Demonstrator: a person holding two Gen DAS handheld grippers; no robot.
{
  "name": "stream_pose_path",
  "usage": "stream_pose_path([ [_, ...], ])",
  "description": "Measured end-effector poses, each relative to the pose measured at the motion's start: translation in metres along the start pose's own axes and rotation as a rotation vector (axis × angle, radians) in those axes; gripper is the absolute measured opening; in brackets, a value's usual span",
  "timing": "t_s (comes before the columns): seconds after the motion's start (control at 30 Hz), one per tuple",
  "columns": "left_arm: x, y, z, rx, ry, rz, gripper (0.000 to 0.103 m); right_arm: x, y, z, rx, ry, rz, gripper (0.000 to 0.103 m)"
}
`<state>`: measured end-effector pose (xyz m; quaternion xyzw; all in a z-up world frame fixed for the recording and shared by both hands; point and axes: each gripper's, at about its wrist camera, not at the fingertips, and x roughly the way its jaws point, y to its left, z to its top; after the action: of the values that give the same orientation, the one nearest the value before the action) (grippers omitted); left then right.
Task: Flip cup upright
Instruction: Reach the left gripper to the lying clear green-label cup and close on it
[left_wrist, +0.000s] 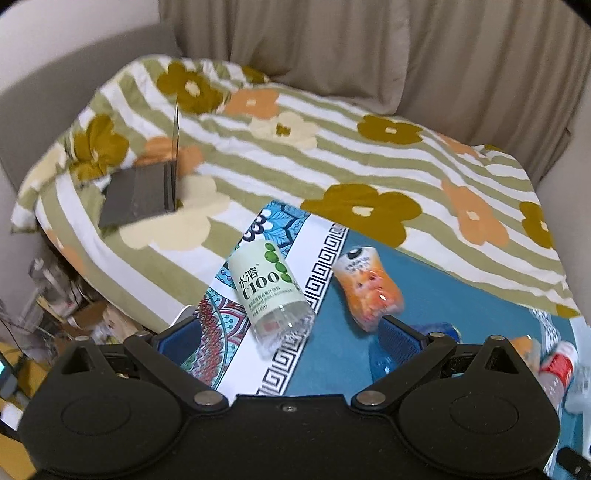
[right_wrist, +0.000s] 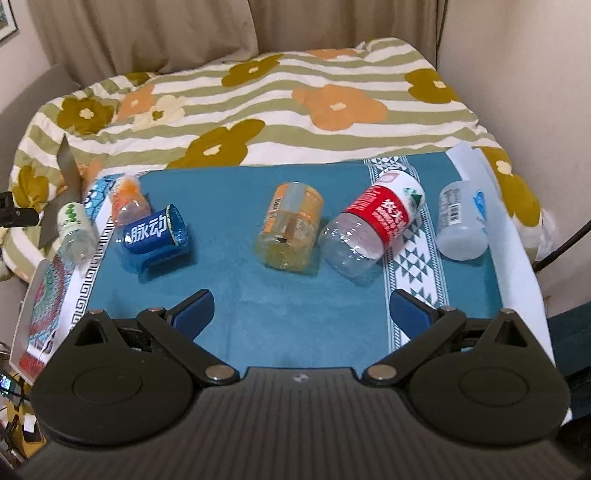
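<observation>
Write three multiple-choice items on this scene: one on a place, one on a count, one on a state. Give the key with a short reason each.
1. Where does the red-labelled cup lie in the right wrist view?
A. left of the blue cup
B. between the yellow cup and the white cup
C. on the quilt

2. How many cups lie on the mat in the right wrist view?
A. three
B. four
C. six

3. How does the right gripper stand?
A. open, holding nothing
B. shut on a cup
C. shut, empty

Key: 1 B, the yellow cup is on its left and the white cup on its right. 2 C, those three plus the blue cup, orange cup and green-labelled cup. 3 A, its jaws are spread with only mat between.
</observation>
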<state>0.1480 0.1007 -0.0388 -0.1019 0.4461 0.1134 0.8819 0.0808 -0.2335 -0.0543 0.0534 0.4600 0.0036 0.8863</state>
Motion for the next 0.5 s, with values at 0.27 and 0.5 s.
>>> stream_pose_path([
  [0.27, 0.073, 0.019, 0.024, -0.059, 0.14, -0.05, 0.096, 0.041, 0.031, 0.015, 0.026, 0.063, -0.058, 0.103],
  [0.5, 0.115, 0.026, 0.032, -0.068, 0.213, -0.054, 0.091, 0.072, 0.054, 0.019, 0.035, 0.133, -0.08, 0.103],
])
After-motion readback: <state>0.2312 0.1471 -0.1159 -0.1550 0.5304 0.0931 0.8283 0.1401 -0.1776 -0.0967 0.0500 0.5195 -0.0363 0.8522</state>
